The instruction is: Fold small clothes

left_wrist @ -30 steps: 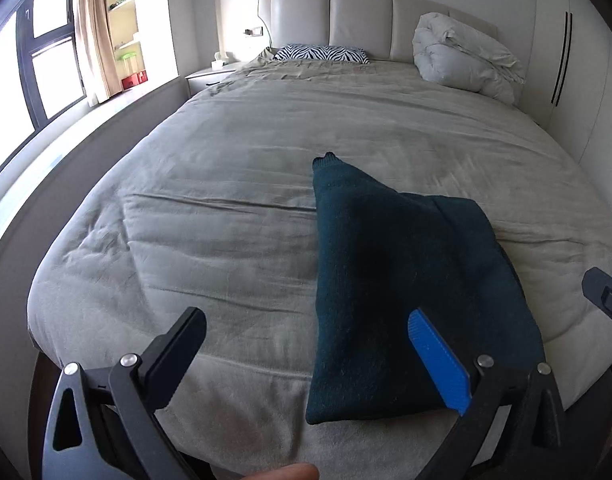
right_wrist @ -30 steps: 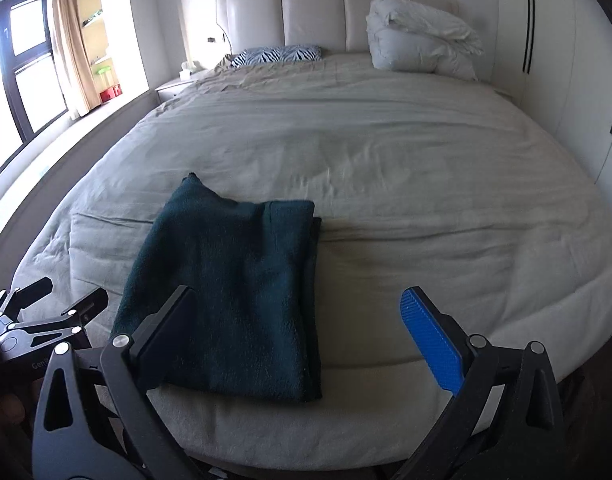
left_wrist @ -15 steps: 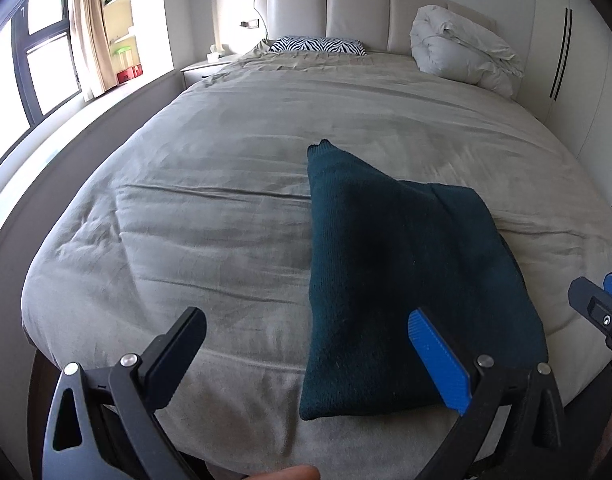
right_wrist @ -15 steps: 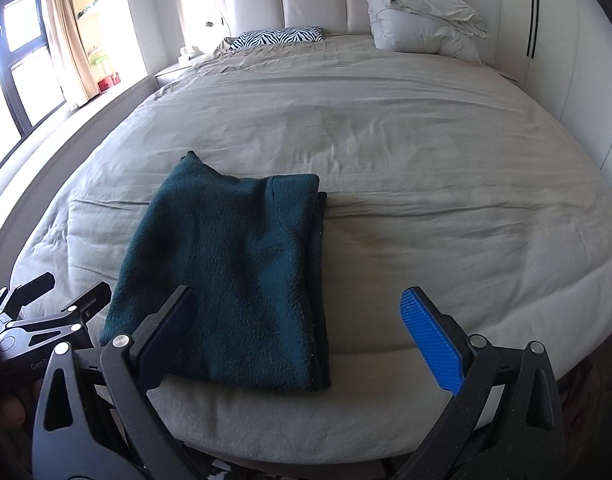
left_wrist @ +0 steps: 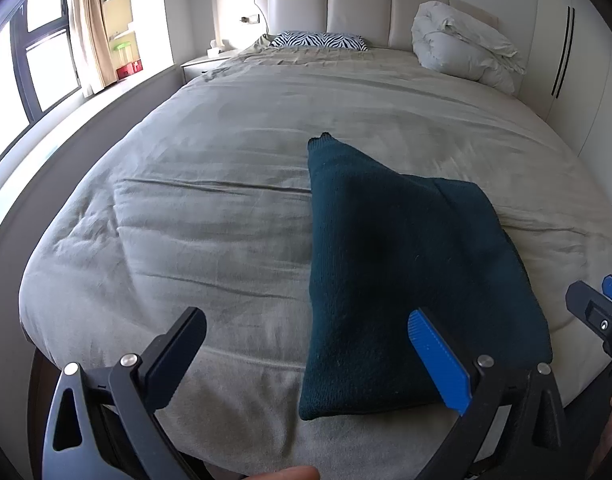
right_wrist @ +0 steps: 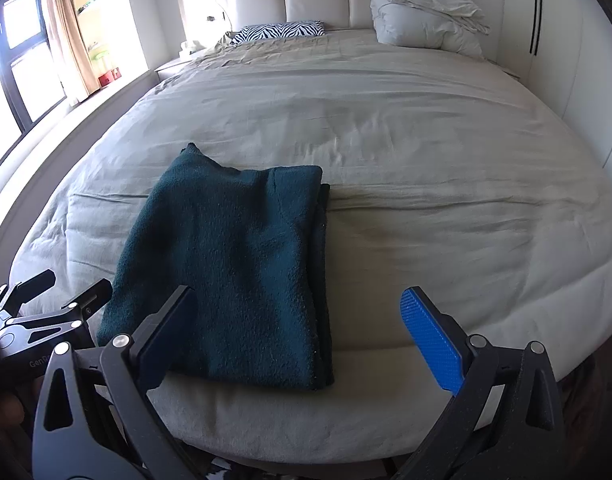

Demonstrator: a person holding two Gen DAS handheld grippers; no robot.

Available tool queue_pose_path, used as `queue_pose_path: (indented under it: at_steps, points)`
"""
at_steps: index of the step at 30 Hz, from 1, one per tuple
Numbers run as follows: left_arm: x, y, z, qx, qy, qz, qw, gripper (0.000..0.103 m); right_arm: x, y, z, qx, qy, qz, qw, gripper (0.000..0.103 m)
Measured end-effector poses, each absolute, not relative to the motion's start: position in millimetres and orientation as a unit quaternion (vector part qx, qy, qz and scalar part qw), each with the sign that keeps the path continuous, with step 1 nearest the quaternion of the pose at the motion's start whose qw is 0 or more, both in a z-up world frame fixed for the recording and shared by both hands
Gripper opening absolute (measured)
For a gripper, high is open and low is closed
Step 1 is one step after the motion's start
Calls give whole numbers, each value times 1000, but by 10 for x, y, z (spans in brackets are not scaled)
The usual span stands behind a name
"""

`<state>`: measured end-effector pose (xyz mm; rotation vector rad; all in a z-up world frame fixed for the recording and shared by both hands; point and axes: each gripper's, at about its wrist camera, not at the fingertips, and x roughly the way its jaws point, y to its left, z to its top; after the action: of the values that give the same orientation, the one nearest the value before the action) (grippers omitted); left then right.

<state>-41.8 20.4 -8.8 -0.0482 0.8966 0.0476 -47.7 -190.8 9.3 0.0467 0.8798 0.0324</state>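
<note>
Both tools have advanced slightly toward the bed over the last second, and the garment now sits closer in both views. Left gripper (left_wrist: 306,346): fingers spread, holding nothing. Right gripper (right_wrist: 302,330): fingers spread, holding nothing. The garment (right_wrist: 234,264), dark teal, lies folded flat near the bed's (right_wrist: 426,168) near edge, left of centre, unchanged in shape. Judgement: the approach suggests another fold or a pickup comes next. Far: pillow (right_wrist: 280,32), duvet (right_wrist: 422,20).
</note>
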Motion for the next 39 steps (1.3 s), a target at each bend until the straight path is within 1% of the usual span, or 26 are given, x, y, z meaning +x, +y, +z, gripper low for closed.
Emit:
queue_pose_path:
  at_steps: [39]
  points:
    - [-402, 225, -151, -22, 440, 22, 898, 103, -447, -1903, 24, 24, 432, 15, 902, 103]
